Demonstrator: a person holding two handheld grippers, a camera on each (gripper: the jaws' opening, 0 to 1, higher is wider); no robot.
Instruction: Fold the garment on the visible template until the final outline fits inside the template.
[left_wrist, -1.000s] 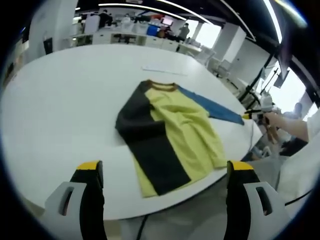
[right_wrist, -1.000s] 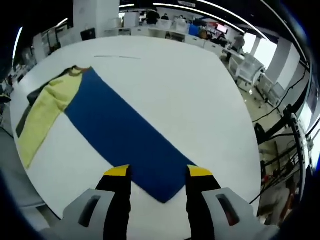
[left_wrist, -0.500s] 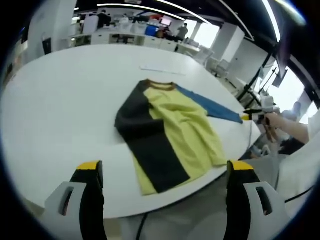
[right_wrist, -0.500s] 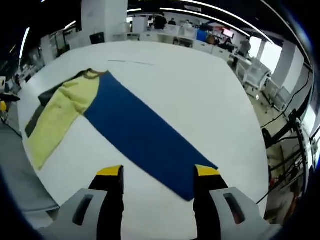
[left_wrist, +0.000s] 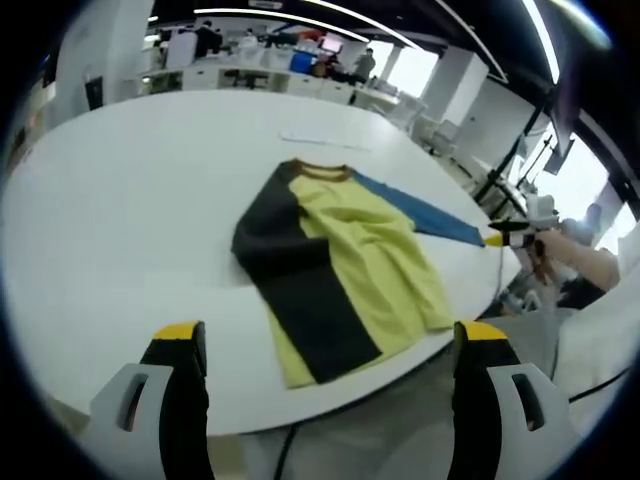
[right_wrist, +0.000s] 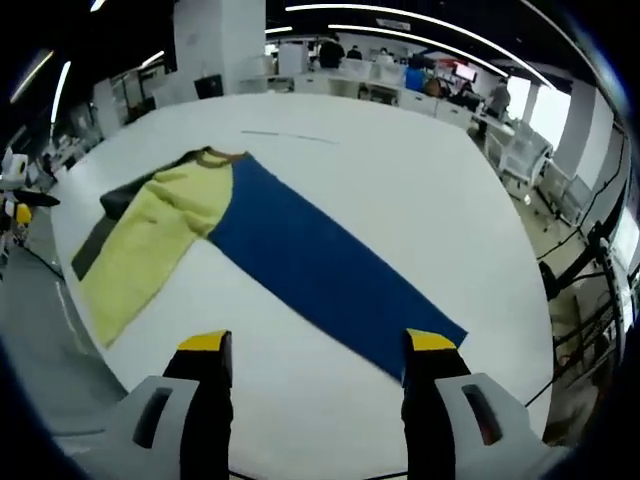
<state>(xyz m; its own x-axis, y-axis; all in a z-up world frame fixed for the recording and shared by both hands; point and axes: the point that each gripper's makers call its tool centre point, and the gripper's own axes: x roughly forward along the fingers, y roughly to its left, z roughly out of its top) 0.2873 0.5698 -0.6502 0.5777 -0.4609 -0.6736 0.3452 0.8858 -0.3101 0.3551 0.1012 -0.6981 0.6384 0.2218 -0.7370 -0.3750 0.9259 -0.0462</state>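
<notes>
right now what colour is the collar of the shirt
Brown, on the shirt; the collar shows best in the left gripper view.

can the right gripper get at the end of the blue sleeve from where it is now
Probably yes. In the right gripper view the right gripper is open, and the blue sleeve lies flat on the white table, its end just ahead of the jaws with nothing lying between.

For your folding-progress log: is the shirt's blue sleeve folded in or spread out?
Spread out. The blue sleeve lies flat and straight across the white table, away from the yellow body.
</notes>
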